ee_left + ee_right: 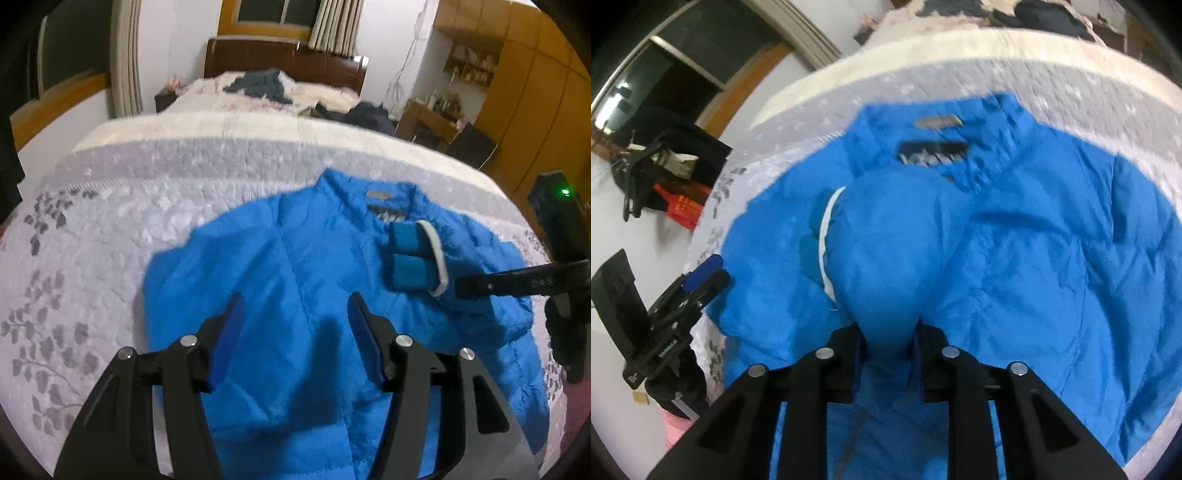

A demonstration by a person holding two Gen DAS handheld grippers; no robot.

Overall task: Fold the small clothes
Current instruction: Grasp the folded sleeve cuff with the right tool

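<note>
A: Where is the jacket?

B: The blue jacket [295,266] lies spread on the bed [110,229], on a pale quilt printed with grey leaves, collar at the far side with 2 labels showing inside it.

A: And the left tool?

B: The left tool [295,332] hovers over the near part of the jacket with its 2 blue-padded fingers [229,332] spread wide and nothing between them.

A: The right one?

B: The right tool [888,332] is clamped on the sleeve [886,240], which bulges up between its fingers. The sleeve's cuff [413,258], edged in white, lies over the jacket's chest just near the collar, on the right.

A: Anything around it?

B: Farther up the bed lies a dark grey garment [258,86], and another dark heap [362,114] sits at the right edge. Behind them stands a brown headboard [284,59] under a curtained window. Yellow-brown cupboards [535,92] fill the right wall. From the right wrist view, a black bag and something red [679,206] lie on the floor to the left of the bed.
</note>
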